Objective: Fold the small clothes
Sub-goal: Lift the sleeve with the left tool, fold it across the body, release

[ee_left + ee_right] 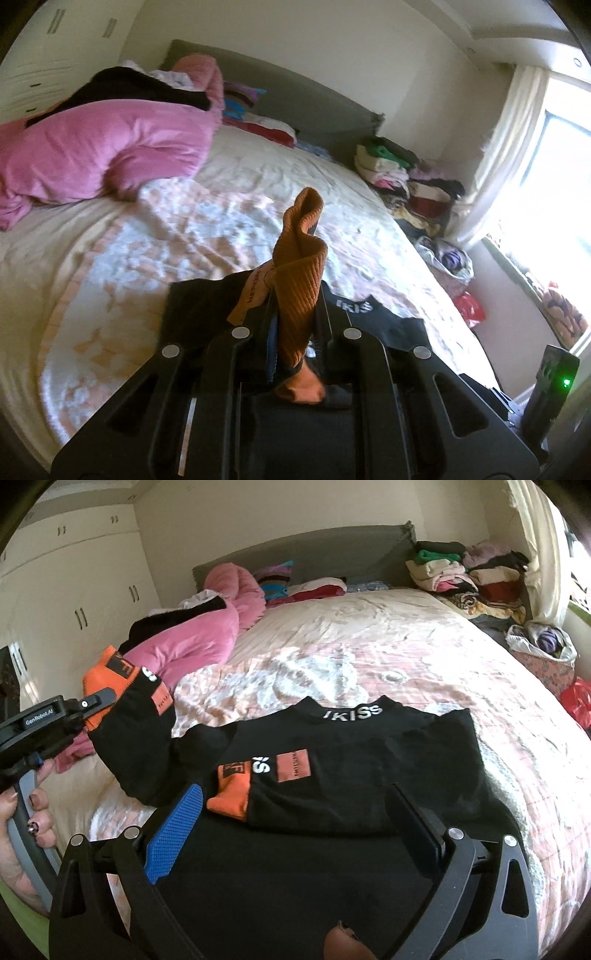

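A small black sweater (369, 760) with white "IKISS" collar lettering and orange cuffs lies flat on the bed. Its right sleeve is folded across the chest, orange cuff (229, 794) toward me. My left gripper (295, 295) is shut on the other sleeve's orange cuff (301, 266) and holds it lifted off the bed; it also shows in the right wrist view (94, 701), at the left. My right gripper (295, 819) is open and empty, its fingers either side of the sweater's lower body, just above the cloth.
A pink quilt (192, 642) lies heaped at the left of the bed (406, 657). Folded clothes (461, 572) are stacked beyond the bed's far right corner. Bags (543, 642) stand on the floor at the right. White wardrobes (74, 590) line the left wall.
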A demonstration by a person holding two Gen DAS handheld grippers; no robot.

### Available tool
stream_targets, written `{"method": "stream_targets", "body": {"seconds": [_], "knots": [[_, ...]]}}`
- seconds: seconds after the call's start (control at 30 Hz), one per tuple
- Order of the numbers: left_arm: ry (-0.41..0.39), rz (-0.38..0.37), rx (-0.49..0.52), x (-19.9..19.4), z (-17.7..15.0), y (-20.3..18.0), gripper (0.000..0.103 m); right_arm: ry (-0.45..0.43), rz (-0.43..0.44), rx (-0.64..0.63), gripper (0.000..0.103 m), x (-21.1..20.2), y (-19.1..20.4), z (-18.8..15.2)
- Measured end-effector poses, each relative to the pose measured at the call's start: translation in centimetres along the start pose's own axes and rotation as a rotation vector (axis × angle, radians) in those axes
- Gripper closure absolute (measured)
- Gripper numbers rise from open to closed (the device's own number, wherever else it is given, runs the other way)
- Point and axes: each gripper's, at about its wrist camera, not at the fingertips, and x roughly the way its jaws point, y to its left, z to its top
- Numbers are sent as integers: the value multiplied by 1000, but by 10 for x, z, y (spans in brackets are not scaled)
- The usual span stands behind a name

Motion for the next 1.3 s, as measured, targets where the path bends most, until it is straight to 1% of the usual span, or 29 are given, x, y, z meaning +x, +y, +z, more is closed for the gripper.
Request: {"method": "stream_targets", "body": {"seconds": [0.17, 0.27, 0.43, 0.6, 0.9, 1.2, 1.3], "knots": [[42, -34, 39, 17, -2, -24, 94, -3, 37, 40, 5, -8, -18, 1], [71, -51, 62, 31, -5, -39, 94, -7, 42, 84, 5, -13, -32, 1], [124, -74, 85, 52, -13, -59, 94, -21, 16, 142, 5, -20, -54, 2], [173, -65, 135, 74, -24, -76, 94, -38, 3, 198, 5, -27, -75, 3], [292, -81, 233, 111, -50, -103, 94, -41, -32, 246, 5, -29, -94, 1], [417, -128, 267, 143, -75, -114, 94, -31, -86, 303, 5, -25, -116, 0], [463, -157, 278, 150, -84, -116, 91, -23, -99, 322, 5, -21, -122, -1]]}}
